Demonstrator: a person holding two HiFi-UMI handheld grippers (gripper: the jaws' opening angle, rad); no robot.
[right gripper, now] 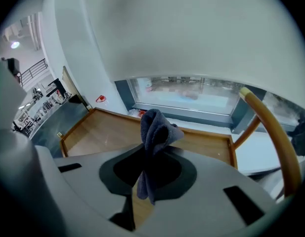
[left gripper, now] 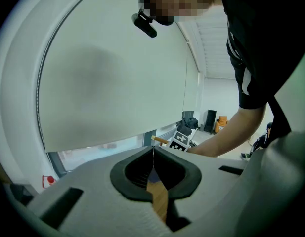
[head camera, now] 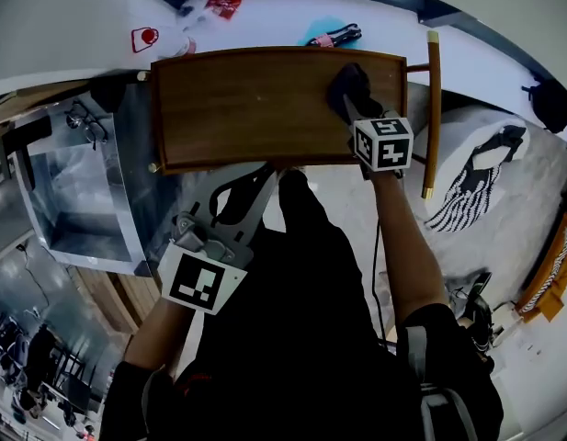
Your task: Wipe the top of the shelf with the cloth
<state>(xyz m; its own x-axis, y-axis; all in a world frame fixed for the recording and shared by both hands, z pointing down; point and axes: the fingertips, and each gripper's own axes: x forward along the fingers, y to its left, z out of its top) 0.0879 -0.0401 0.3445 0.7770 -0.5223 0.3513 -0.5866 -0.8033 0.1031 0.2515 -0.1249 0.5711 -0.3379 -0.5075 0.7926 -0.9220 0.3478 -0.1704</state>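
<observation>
On my head feed, the brown wooden shelf top with its raised rim [head camera: 246, 99] fills the 12 o'clock part of the picture. The right gripper [right gripper: 150, 151] is out over its 3 o'clock end, with the marker cube at about 2 o'clock from the picture's middle. In the right gripper view, I read its tongs as pinched narrow on the dark grey-blue cloth [right gripper: 155, 128]. The cloth is bunched into a knot above the jaws, and a tail hangs down between them. The cloth is over the right part of the shelf top, close to the rim at that end. I cannot tell whether it actually presses on the wood.

The left gripper [left gripper: 153, 151] is down at 7 o'clock on the head feed, off the shelf, with its jaws aimed toward the near edge. In the left gripper view, its tongs are brought together at the tips with nothing gripped. Only a sliver of brown wood shows through the gap lower down.

Just beyond the shelf's 3 o'clock end stands a slim wooden bar with a pale tip [head camera: 434, 108]. At 9 o'clock from the shelf is a clear box-like container [head camera: 72, 191].
</observation>
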